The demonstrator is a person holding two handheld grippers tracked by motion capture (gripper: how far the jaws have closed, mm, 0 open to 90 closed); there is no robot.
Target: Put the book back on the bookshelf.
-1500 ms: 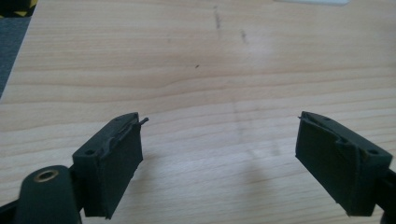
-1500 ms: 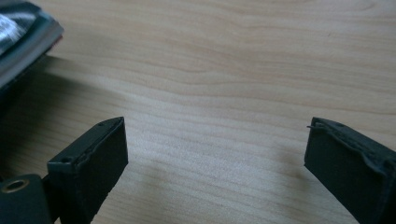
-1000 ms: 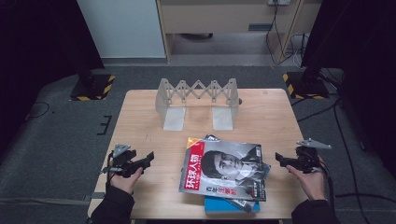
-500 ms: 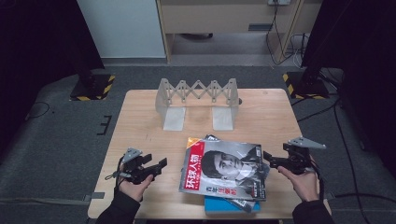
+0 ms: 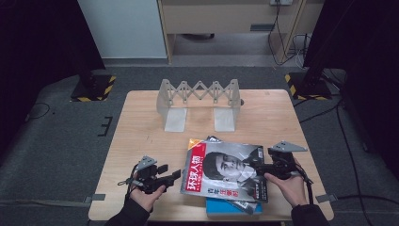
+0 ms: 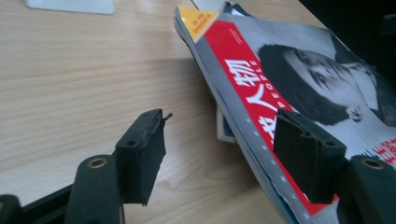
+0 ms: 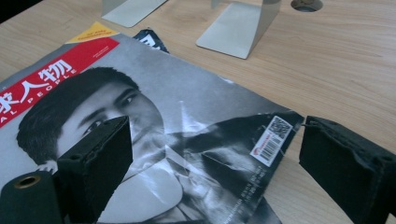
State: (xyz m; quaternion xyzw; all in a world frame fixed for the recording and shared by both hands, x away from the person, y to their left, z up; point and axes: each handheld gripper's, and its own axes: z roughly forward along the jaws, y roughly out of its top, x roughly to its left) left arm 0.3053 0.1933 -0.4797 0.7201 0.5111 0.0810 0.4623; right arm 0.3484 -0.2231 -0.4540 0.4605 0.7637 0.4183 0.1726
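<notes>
A magazine with a red title band and a grey portrait cover lies on top of a small stack at the table's front. My left gripper sits at its left edge. In the left gripper view the jaws stand open and have just been closing, with the magazine's edge between them and the pads clear of it. My right gripper reaches in over the right edge. Its jaws are wide open around the barcode corner of the magazine without touching it.
A blue book and a dark magazine lie under the top one. A grey folding metal book rack stands at the back middle of the wooden table; its flat feet are beyond the magazine.
Both hands have moved inward to the magazine, the left one rightward and the right one leftward. The left jaws look narrower than before.
</notes>
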